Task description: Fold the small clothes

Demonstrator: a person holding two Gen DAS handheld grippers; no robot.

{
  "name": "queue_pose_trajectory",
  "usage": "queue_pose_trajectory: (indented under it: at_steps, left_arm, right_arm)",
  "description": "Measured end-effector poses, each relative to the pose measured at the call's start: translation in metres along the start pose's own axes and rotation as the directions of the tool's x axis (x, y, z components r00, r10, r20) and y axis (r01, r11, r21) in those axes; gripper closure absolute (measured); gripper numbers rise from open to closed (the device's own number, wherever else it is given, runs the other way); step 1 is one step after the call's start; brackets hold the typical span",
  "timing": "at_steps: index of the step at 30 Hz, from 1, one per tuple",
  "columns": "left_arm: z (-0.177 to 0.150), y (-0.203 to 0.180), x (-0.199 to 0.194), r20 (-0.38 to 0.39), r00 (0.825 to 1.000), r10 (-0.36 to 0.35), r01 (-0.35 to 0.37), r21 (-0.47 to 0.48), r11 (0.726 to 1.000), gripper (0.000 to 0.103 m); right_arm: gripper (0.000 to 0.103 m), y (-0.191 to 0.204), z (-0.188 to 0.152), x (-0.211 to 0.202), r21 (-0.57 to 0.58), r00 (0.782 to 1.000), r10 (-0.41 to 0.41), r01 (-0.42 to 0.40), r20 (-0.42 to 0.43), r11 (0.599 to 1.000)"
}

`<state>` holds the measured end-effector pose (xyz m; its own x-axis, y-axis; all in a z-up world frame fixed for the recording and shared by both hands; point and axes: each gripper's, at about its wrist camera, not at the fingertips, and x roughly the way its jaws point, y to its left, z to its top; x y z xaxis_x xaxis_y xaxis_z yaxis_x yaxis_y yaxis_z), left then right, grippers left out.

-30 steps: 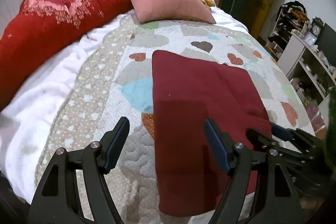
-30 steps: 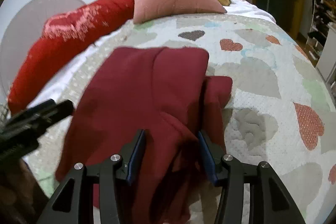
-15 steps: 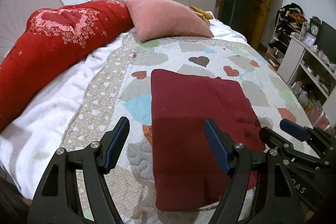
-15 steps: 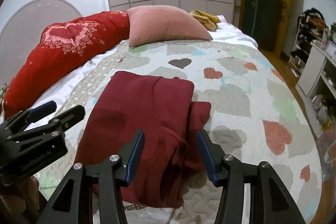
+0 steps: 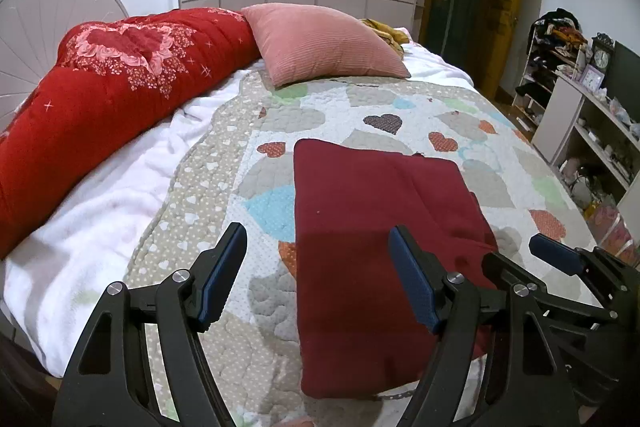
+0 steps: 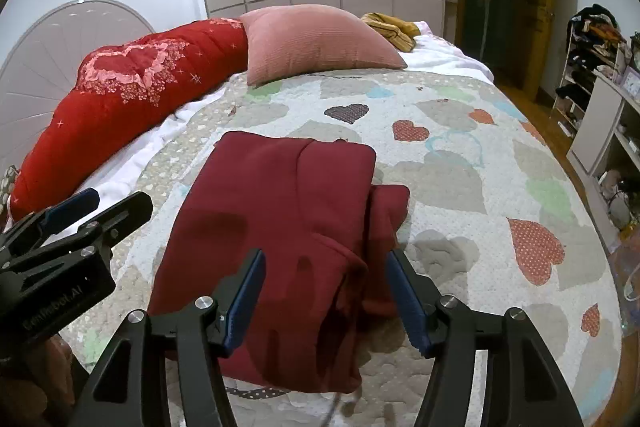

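Though the maroon garment (image 6: 280,227) lies folded mid-frame on the quilt (image 6: 460,163), its right flap protrudes; left tool (image 5: 316,275) wide, right tool (image 6: 326,293) just opened, both empty.

Both my cams ride on the grippers and look forward along the fingers, tilted down at the bed from its near edge. The left one sits off to the left, with the folded dark red garment (image 5: 376,227) lying close below and right of centre, and it catches my right gripper (image 5: 516,259) poking in at lower right. The right cam faces the same way, with that garment straight ahead, and my left gripper (image 6: 96,203) shows at its left edge. Both share the heart-patterned quilt (image 5: 400,103), the pink ribbed cushion (image 6: 316,43), the red floral duvet (image 5: 120,87) and the wardrobe wall behind.
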<state>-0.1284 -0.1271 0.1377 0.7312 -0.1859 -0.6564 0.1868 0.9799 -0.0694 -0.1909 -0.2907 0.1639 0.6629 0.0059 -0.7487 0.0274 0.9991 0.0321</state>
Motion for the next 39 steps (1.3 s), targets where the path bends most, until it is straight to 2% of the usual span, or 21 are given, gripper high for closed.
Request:
queue_pose_trajectory:
  at_steps: [39]
  left_arm:
    - [-0.004,-0.001,0.016,-0.014,1.000,0.007,-0.006,0.021,1.000,0.029]
  right_arm:
    - [0.042,-0.005,-0.004,0.016,0.026,0.999,0.014,-0.013,-0.038,1.000]
